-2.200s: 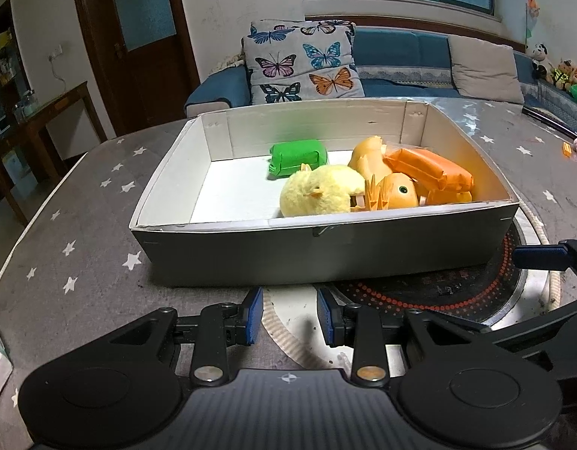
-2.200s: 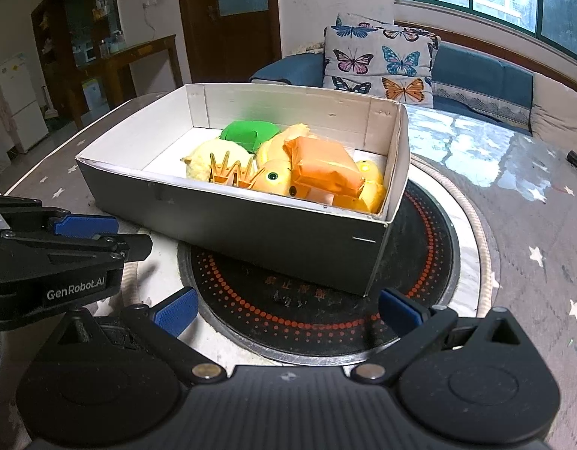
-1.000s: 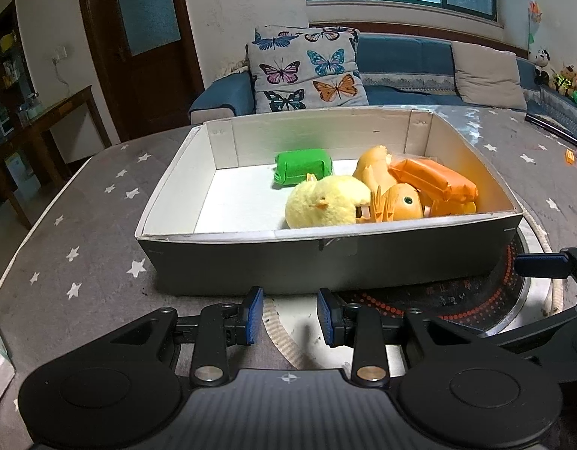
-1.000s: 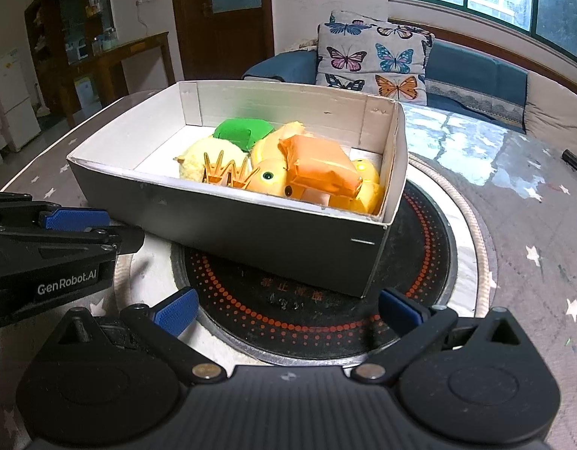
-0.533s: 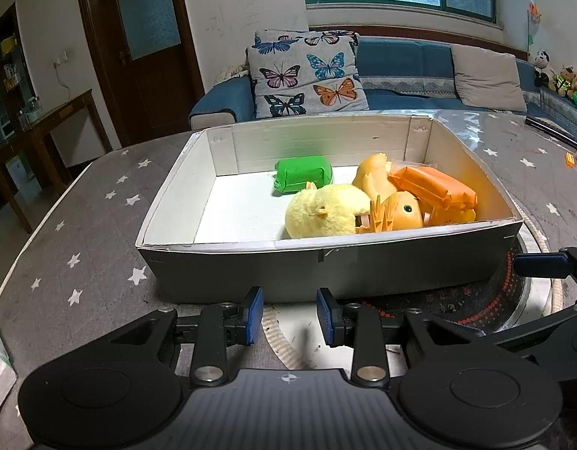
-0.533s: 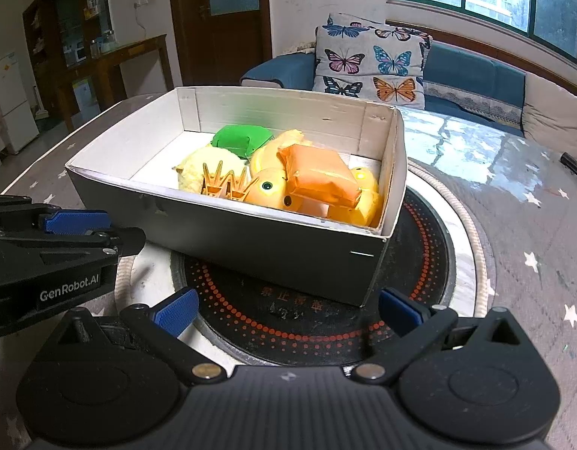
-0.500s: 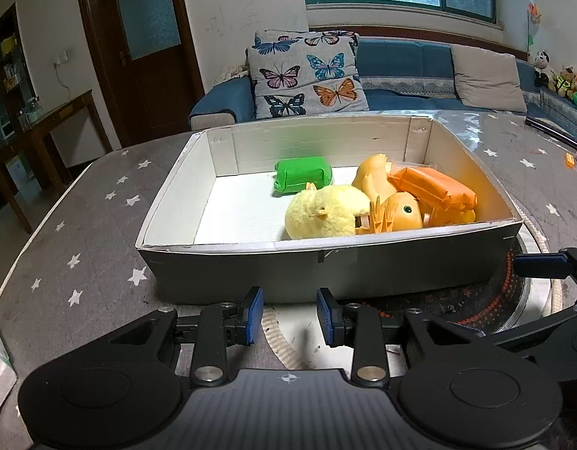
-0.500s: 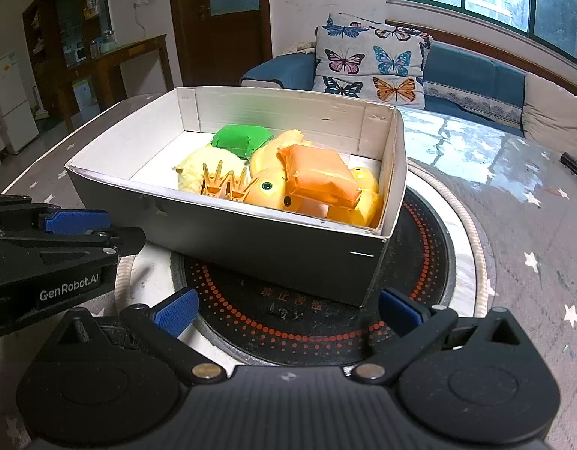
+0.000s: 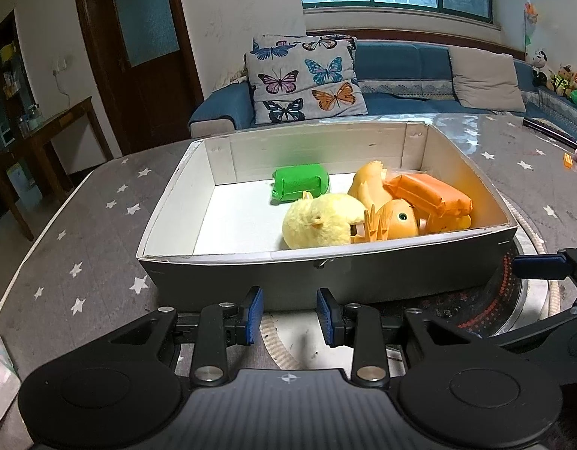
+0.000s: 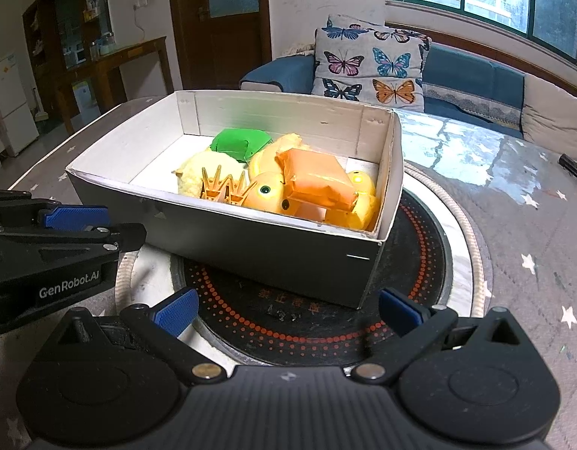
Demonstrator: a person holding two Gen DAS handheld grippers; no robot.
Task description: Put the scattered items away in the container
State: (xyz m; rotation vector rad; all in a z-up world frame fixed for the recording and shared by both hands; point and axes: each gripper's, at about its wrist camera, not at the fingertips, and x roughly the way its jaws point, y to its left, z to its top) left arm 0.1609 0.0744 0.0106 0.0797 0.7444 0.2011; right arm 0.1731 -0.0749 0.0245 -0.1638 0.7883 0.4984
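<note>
Left wrist view is showing the left gripper (image 9: 289, 317) hovering with jaws parted and nothing between them, just in front of the box (image 9: 325, 281). Toys are lying inside the box: green toy (image 9: 300, 186), yellow plush chick (image 9: 322, 225), orange packet (image 9: 429, 195). Right gripper (image 10: 286, 313) is also gaping wide, empty, before the box.

A grey star-printed tablecloth (image 9: 101, 225) covers the table, around a round black hob with orange dots (image 10: 419, 232). Behind, a butterfly-patterned cushion (image 9: 307, 78) leans on a blue sofa (image 9: 400, 63) beside a dark wooden door (image 9: 138, 45).
</note>
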